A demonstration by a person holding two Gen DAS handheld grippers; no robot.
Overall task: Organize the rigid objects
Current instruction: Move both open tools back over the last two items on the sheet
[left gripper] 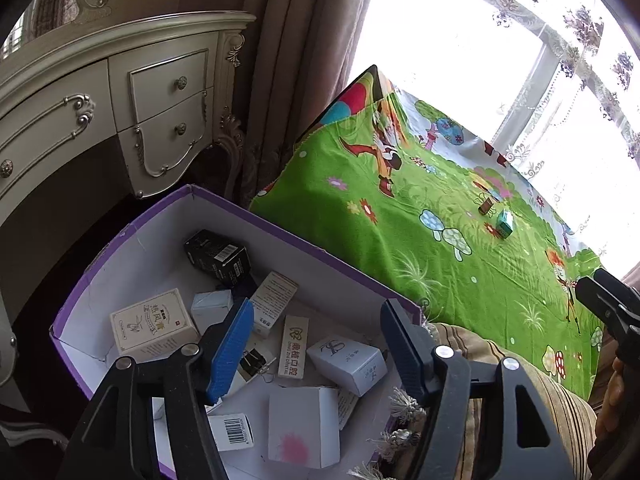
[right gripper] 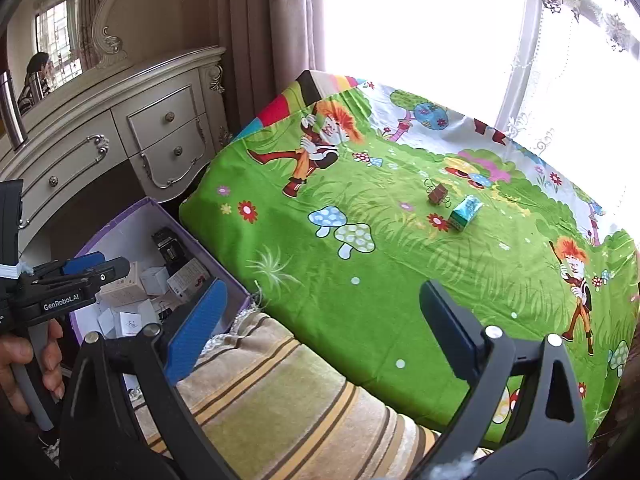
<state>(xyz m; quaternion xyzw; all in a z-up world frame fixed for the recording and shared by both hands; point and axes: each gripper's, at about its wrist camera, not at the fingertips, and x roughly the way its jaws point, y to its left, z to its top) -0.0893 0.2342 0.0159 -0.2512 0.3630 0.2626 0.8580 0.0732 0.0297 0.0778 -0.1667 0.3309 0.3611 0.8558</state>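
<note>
Both tongs stand apart with nothing between their pads. The left gripper (left gripper: 316, 344) hangs tilted down over the purple box (left gripper: 224, 208), its blue pads parted above the small cartons inside. The right gripper (right gripper: 324, 328) gapes wide over the striped towel (right gripper: 280, 392) at the near edge of the bed, also pointing downward. From the right wrist view, a hand (right gripper: 24, 360) grips the left tool's grey handle, and that tool's black body reads "GenRobot.AI".

In the box, a narrow cream carton (left gripper: 294, 346) reads "DING ZHI DENTAL", and a white carton (left gripper: 234, 432) at the near wall shows a barcode. On the green cartoon sheet (left gripper: 360, 240), toward the far edge, a teal box (right gripper: 466, 212) lies just beside a small brown box (right gripper: 437, 193).
</note>
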